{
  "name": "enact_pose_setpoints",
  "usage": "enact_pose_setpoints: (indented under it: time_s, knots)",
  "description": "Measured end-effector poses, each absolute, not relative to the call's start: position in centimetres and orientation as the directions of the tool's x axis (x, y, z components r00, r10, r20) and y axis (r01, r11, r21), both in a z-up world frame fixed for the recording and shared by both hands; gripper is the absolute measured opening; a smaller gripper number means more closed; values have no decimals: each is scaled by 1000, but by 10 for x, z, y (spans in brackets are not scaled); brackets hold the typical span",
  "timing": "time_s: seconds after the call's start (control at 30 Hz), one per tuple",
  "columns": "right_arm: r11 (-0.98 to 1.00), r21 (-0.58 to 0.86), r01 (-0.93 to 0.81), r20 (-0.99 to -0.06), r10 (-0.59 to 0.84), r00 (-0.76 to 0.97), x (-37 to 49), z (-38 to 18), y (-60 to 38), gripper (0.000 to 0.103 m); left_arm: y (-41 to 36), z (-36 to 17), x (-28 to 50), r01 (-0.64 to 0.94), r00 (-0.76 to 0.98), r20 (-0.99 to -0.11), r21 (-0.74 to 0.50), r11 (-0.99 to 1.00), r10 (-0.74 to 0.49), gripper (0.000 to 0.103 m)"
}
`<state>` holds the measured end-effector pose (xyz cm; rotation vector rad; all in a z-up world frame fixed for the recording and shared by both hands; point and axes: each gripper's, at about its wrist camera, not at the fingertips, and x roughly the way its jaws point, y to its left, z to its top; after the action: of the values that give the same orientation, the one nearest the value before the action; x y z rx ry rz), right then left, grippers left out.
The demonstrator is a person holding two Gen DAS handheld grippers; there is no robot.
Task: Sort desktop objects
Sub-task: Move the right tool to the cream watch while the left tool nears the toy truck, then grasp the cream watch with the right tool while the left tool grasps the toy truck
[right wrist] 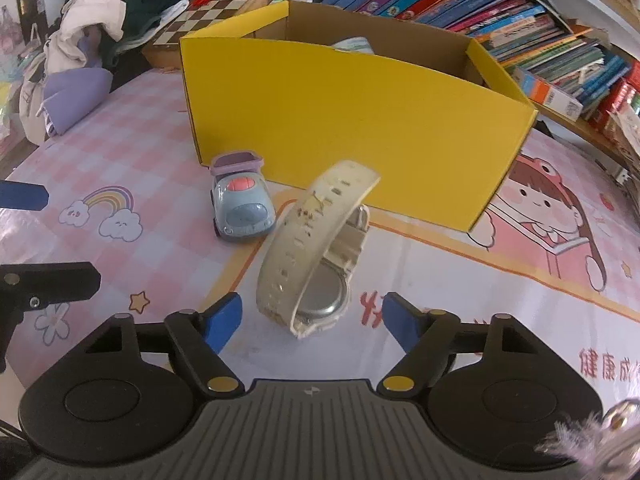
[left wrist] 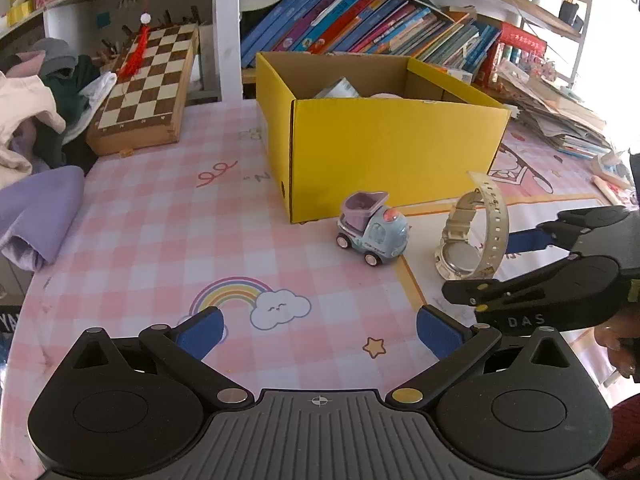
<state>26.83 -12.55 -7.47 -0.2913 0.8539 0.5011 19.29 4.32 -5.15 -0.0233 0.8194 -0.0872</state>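
Observation:
A cream wristwatch stands on its side on the pink checked mat, strap looped upward. My right gripper is open around it, blue pads either side with a gap to the watch. In the left wrist view the watch sits between the right gripper's fingers. Left of the watch is a small pastel toy truck. Behind both stands an open yellow box with a few items inside. My left gripper hangs open over the mat, nothing between its fingers.
A chessboard leans at the back left beside a heap of clothes. Rows of books fill the shelf behind the box. A stack of papers lies at the right. A hand holds the right gripper.

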Motion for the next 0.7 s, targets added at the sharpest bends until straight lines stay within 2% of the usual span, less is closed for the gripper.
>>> enact_pose_setpoints:
  time_s: [0.3,0.37,0.7]
  knots:
    - [831,-12,-556,-791,332,514,286,-81,-125,60,37,-52,203,85,666,-738,-74,994,-112,103]
    - [822,0,-569,-789,350,505,287,-81,-127,51,34,-53,205,91,664,-739,-73,993,-115,103]
    - [826,-8,-563,-774,351,526,294,-77,-150,50,17,-58,223,96,656,-746,-69,993,-116,103]
